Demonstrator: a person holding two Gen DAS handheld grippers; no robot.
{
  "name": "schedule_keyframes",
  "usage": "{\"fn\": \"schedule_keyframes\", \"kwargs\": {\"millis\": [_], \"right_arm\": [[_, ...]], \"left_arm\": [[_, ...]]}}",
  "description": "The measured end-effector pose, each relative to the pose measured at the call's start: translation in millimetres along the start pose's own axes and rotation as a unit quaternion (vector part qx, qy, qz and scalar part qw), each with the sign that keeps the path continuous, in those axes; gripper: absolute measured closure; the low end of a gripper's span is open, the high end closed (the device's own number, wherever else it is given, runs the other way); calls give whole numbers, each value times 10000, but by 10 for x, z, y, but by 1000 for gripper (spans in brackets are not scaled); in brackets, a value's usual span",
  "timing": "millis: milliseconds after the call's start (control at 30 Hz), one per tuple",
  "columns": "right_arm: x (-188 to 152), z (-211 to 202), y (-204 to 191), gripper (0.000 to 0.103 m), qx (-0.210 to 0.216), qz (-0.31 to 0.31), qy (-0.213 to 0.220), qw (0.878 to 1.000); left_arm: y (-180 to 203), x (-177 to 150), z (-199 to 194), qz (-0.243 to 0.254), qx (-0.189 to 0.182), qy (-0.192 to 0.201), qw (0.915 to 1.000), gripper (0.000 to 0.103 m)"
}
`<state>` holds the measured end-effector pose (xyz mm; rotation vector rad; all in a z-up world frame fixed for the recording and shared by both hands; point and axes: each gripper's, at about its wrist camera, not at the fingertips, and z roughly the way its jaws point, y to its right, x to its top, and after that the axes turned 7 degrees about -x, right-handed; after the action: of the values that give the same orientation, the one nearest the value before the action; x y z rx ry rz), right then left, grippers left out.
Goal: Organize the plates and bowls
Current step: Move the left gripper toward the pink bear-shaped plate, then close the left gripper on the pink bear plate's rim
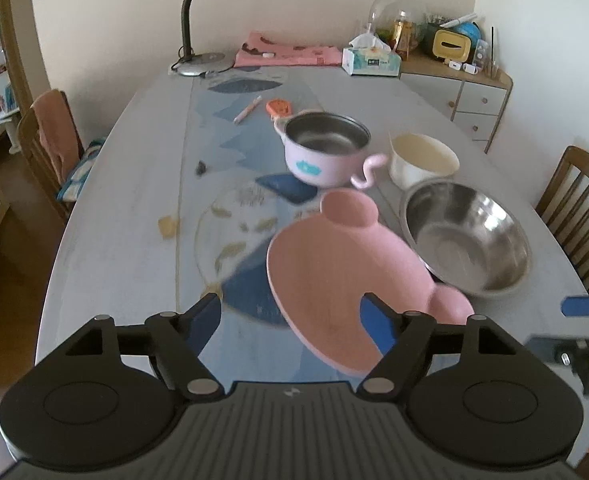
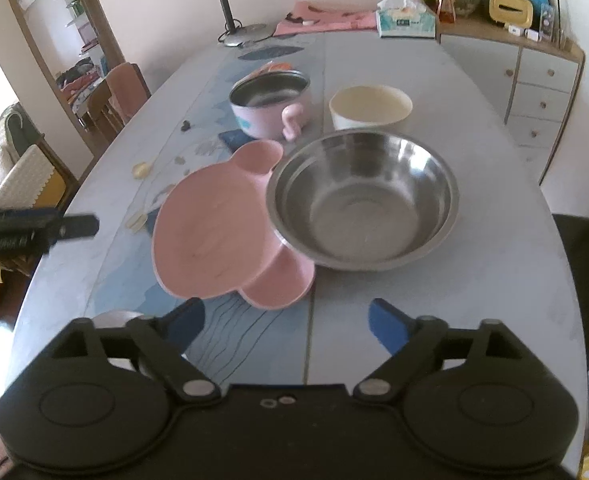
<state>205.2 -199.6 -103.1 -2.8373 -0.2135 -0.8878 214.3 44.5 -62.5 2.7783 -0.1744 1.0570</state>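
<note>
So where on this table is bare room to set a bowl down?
Bare table lies right of the steel bowl, and more between the white bowl and the tissue box. It is crowded where the pink plate, steel bowl and pink pot meet.

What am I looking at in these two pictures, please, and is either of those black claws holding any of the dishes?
There is no robot here: a person carries a hand-held claw in each hand, and each claw has a wide-angle camera looking forward along its two blue-tipped fingers. One picture comes from the left claw, the other from the right claw. On the table lie a pink bear-shaped plate, a steel bowl whose edge rests on that plate, a pink handled bowl with a metal lining, and a cream bowl. Further back stand a desk lamp and a tissue box. Both claws are open and hold nothing.
</note>
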Motion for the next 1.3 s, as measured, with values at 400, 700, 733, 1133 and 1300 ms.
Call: {"fn": "schedule_keyframes", "kwargs": {"millis": [400, 700, 733, 1133, 1300], "right_arm": [[67, 395, 63, 10, -6, 216, -214, 9995], [130, 667, 28, 20, 109, 241, -491, 9984], [138, 694, 25, 20, 119, 239, -520, 9983], [180, 940, 85, 37, 230, 466, -836, 9951], [176, 978, 71, 51, 269, 478, -917, 9943]], "left_arm": [[-58, 501, 787, 474, -129, -266, 9984, 27], [-139, 713, 1354, 814, -306, -771, 9932, 27], [-154, 728, 1401, 821, -339, -808, 9928, 27], [-226, 746, 1779, 894, -636, -1123, 9876, 38], [-280, 716, 1829, 801, -677, -1224, 9869, 58]]}}
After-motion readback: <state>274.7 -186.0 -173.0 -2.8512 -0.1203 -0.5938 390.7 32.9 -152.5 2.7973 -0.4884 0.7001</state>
